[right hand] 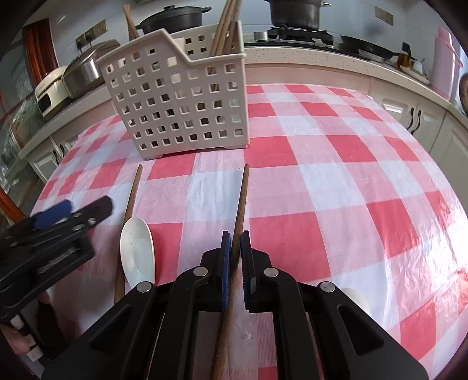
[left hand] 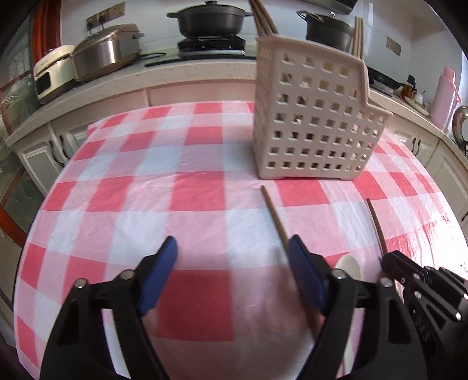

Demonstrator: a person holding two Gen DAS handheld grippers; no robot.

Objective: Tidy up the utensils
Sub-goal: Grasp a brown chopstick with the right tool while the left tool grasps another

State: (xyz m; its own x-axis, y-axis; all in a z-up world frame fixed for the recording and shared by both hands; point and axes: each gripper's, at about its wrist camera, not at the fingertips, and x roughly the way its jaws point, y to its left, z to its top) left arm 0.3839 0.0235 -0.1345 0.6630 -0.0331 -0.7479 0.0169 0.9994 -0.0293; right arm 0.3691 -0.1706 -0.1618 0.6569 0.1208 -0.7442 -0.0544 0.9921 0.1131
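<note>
The table is covered by a red, pink and white checked cloth. Behind it runs a kitchen counter carrying a black pot on a gas hob and a steel rice cooker.

A beige perforated utensil basket stands upright on the cloth toward the far edge. Several wooden chopsticks already stand in its compartments, leaning against the rim.

The right gripper sits low over the cloth with its two blue-padded fingers drawn close on either side of a brown chopstick. This chopstick runs between the pads and points toward the basket, its far tip well short of the basket base. A narrow gap shows at the pads, so firm clamping cannot be confirmed.

The left gripper hovers over the cloth with its fingers spread wide and nothing between them.

A second chopstick lies flat on the cloth to the left of the first, roughly parallel to it. A white ceramic spoon lies bowl-up just beside this second chopstick, on the side nearer the right gripper.
</note>
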